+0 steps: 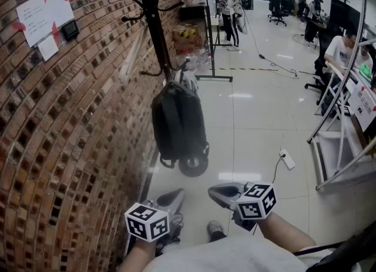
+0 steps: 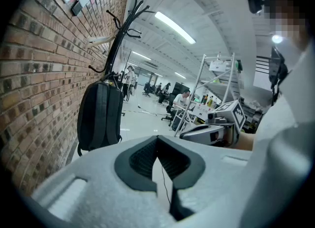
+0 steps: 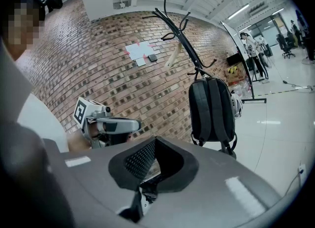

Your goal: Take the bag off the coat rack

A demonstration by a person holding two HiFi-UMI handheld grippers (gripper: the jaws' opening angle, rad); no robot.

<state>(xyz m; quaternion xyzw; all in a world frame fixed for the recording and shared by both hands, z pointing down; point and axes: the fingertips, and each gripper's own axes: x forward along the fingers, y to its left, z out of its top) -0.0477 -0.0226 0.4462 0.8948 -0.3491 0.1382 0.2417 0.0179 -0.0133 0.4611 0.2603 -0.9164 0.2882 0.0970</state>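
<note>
1. A brick wall (image 1: pixel 53 118) fills the left side. White papers (image 1: pixel 44 9) are taped to it with red strips, next to a small dark panel (image 1: pixel 70 29).
2. A black coat rack (image 1: pixel 154 24) stands just beside the wall. The black backpack (image 1: pixel 178 121) hangs from one of its lower hooks, with its shoulder straps turned towards the person.
3. The left gripper (image 1: pixel 173 195) is low in front of the person. Its jaws are pressed together with nothing between them, and it is well apart from the backpack.
4. The right gripper (image 1: pixel 218 192) is just beside the left one. Its jaws are also together and empty, and it points towards the backpack without touching it.
5. A white power strip (image 1: pixel 286 159) lies on the glossy floor (image 1: pixel 258 118) further right. Beyond it are a white metal frame (image 1: pixel 341 147) and a seated person (image 1: pixel 338 50) at a desk.
</note>
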